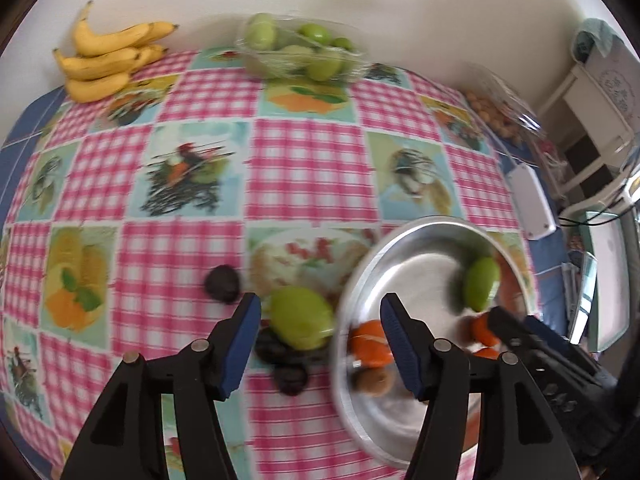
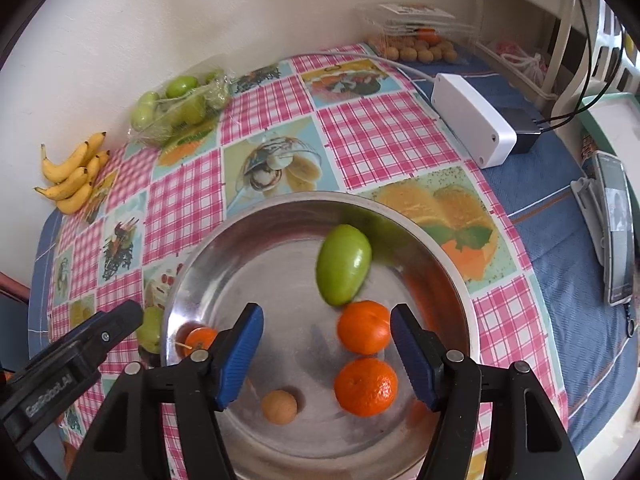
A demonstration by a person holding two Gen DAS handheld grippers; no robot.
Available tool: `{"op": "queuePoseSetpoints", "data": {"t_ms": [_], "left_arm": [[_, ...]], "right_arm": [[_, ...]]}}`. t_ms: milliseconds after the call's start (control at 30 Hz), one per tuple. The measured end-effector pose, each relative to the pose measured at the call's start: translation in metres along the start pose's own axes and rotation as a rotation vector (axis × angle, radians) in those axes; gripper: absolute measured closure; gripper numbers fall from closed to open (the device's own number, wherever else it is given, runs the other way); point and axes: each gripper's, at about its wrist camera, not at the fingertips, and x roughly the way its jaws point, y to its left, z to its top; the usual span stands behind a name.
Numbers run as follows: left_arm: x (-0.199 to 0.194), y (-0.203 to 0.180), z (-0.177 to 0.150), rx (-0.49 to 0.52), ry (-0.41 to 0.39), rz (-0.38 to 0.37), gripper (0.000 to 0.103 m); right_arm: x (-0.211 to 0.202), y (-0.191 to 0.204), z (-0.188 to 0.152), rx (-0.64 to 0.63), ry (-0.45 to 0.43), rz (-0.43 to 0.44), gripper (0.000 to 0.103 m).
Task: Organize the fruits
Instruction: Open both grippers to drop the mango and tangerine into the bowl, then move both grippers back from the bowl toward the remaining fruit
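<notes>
A steel bowl (image 2: 400,216) sits on the checked tablecloth. It holds a green fruit (image 2: 343,264), two oranges (image 2: 364,332) (image 2: 366,386), a small brown fruit (image 2: 279,407) and a small orange (image 2: 200,338) by its left wall. My right gripper (image 2: 327,316) hangs open above the bowl with nothing between its pads. My left gripper (image 1: 320,304) is open over the bowl's left rim (image 1: 360,264). Below it, on the cloth, lie a green fruit (image 1: 302,322) and dark plums (image 1: 223,283) (image 1: 272,346). Neither pad touches them.
Bananas (image 1: 108,56) and a clear box of green fruits (image 1: 300,52) stand against the far wall. A box of brown nuts (image 2: 420,46), a white box (image 2: 472,124), a black adapter (image 2: 524,132) and a phone (image 2: 618,232) lie to the right.
</notes>
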Motion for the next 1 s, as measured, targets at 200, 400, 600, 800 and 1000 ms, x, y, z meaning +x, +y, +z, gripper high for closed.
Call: {"op": "queuePoseSetpoints", "data": {"t_ms": [200,400,600,800,1000], "left_arm": [[-0.006,0.026,-0.013,-0.011,-0.016,0.055,0.039],[-0.011,0.045,-0.023,-0.03,-0.032,0.067,0.039],[0.001,0.057,-0.028,-0.068,-0.009,0.075,0.027],[0.003,0.066,-0.026,-0.086,-0.015,0.101,0.024],[0.005,0.074,-0.025,-0.1,-0.022,0.133,0.013]], "right_arm": [[-0.008,0.011,-0.008,-0.036,-0.009,-0.006,0.033],[-0.005,0.021,-0.012,-0.066,0.001,-0.008,0.033],[0.011,0.026,-0.016,-0.086,0.044,-0.034,0.033],[0.021,0.024,-0.016,-0.054,0.048,-0.037,0.018],[0.024,0.027,-0.017,-0.071,0.047,-0.053,0.004]]}}
